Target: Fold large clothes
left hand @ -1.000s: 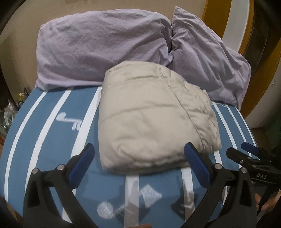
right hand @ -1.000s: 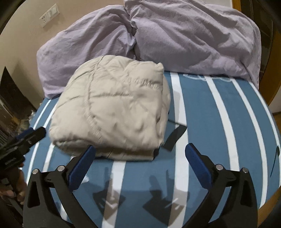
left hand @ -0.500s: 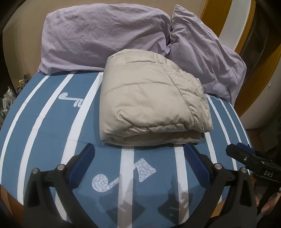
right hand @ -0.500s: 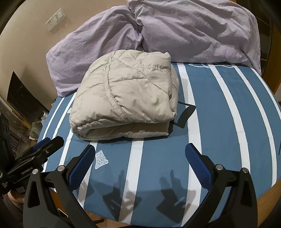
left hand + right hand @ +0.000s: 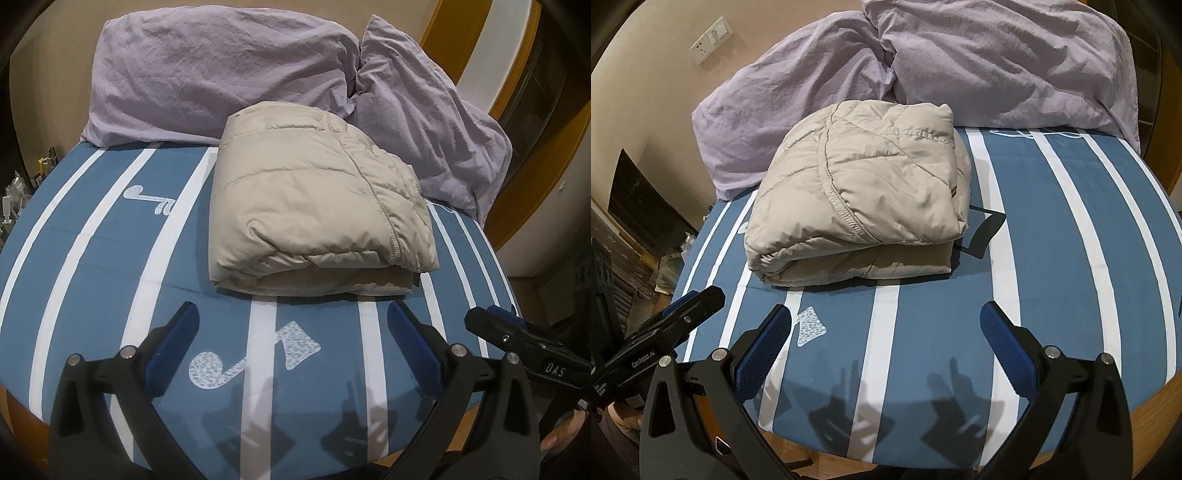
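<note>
A beige quilted jacket [image 5: 314,218] lies folded into a thick bundle on the blue bed with white stripes [image 5: 92,258]; it also shows in the right wrist view [image 5: 860,206]. A black strap [image 5: 986,229] pokes out at its right side. My left gripper [image 5: 291,332] is open and empty, above the bed a little short of the jacket's near edge. My right gripper [image 5: 886,332] is open and empty, also short of the jacket. The right gripper shows at the right of the left wrist view [image 5: 495,325]; the left one shows at the left of the right wrist view [image 5: 694,306].
Two crumpled lilac pillows [image 5: 221,74] [image 5: 424,118] lean against the wall behind the jacket. The bed's wooden edge [image 5: 1156,398] runs along the front. A wall socket [image 5: 711,38] is at the upper left. Cluttered items [image 5: 14,184] stand left of the bed.
Both grippers have pulled back from the jacket toward the bed's front edge. More striped sheet now shows between them and the folded jacket, which lies still.
</note>
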`<state>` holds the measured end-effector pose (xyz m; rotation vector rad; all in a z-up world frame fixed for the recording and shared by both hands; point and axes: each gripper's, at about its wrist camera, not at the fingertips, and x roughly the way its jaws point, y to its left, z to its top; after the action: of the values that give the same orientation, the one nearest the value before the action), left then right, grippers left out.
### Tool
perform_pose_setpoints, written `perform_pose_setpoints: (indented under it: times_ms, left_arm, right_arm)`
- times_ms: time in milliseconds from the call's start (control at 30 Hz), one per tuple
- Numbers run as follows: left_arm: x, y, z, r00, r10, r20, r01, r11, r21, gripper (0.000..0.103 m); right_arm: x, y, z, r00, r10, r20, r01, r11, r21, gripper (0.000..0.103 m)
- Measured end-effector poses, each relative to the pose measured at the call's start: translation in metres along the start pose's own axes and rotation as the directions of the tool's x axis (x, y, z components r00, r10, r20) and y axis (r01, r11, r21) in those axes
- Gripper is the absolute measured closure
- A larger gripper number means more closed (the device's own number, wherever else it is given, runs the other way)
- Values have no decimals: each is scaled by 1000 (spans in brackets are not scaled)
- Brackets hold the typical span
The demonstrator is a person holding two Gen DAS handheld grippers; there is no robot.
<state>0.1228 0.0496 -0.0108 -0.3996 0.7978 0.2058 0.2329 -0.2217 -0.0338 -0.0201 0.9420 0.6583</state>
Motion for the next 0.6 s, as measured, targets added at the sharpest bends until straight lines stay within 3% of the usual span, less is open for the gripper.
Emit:
perform_pose_setpoints:
  times_ms: [600]
  left_arm:
    - [-2, -5, -1, 1000, -14, 0, 14, 1000, 1, 2]
  right_arm:
    - [0, 4, -1, 1000, 3, -2, -3, 1000, -3, 1]
